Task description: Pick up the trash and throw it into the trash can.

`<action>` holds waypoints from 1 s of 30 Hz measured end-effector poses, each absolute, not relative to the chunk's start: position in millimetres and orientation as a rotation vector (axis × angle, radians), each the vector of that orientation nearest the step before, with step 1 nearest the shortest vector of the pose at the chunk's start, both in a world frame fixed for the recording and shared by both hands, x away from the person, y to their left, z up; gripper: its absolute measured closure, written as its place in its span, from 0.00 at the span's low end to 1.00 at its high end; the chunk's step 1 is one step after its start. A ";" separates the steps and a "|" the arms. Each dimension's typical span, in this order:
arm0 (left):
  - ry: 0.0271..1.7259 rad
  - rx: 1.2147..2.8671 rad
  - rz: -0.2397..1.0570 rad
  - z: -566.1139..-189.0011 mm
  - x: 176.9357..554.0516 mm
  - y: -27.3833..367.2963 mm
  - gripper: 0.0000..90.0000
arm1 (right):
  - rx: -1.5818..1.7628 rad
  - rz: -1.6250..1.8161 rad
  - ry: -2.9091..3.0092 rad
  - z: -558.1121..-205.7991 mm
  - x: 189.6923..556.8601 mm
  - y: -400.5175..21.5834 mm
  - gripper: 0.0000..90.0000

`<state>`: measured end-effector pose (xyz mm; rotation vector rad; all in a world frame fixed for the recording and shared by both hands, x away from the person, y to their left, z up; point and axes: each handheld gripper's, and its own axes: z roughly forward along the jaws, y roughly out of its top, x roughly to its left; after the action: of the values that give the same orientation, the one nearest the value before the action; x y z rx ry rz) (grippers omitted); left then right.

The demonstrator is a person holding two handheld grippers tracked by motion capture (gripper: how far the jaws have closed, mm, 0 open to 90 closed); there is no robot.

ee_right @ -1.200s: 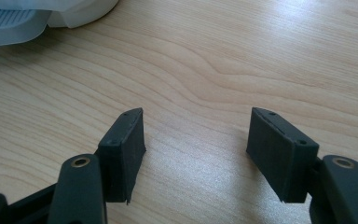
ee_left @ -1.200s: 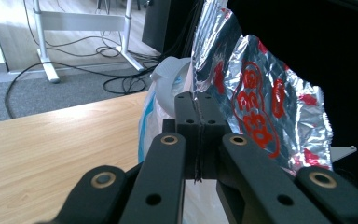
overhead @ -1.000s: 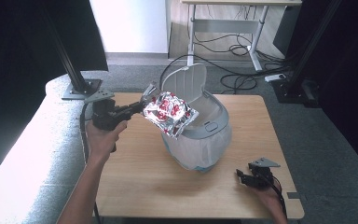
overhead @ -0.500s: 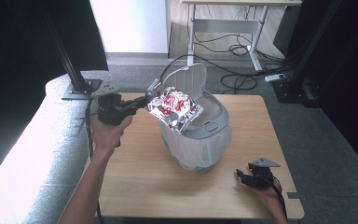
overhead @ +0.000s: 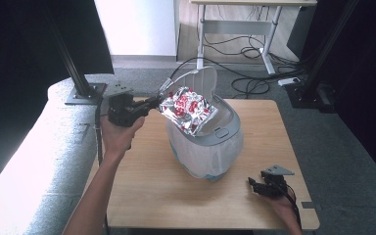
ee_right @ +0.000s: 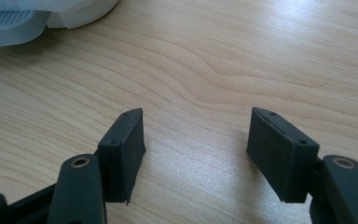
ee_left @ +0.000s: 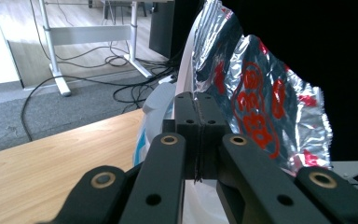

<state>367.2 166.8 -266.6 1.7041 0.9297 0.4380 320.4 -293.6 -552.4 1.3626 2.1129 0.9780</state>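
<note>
A crumpled silver foil wrapper point(overhead: 187, 108) with red print hangs over the open top of a small white bin point(overhead: 206, 147) with a grey rim and raised lid point(overhead: 199, 83). My left gripper point(overhead: 155, 102) is shut on the wrapper's left edge, held at the bin's left side. In the left gripper view the two pads point(ee_left: 186, 122) press together with the foil wrapper point(ee_left: 261, 107) rising from between them. My right gripper point(overhead: 252, 185) rests low on the table at the front right, open. Bare wood lies between its jaws in the right gripper view, gripper point(ee_right: 196, 149).
The wooden table point(overhead: 142, 186) carries the bin at its middle. A grey padded surface point(overhead: 39, 161) runs along the table's left side. Beyond the far edge stand a desk frame point(overhead: 235, 29), floor cables point(overhead: 247, 85) and black stands point(overhead: 81, 83).
My left gripper has carried the foil wrapper up and to the right, from the bin's left edge to over its open top. The right gripper has stayed where it was.
</note>
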 end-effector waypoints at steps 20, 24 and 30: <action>0.940 1.706 0.476 -270.1 382.4 143.9 1.00 | 1.360 0.978 2.114 -552.4 320.9 -294.0 0.40; 0.946 1.706 0.486 -272.0 386.1 139.1 1.00 | 1.360 0.978 2.115 -552.4 320.8 -294.0 0.40; 0.945 1.704 0.497 -273.7 388.3 132.1 1.00 | 1.359 0.979 2.115 -552.4 320.9 -294.0 0.40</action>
<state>388.3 132.1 -273.7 1.7039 0.9450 0.4967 320.9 -294.0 -552.4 1.3587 2.1150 0.9785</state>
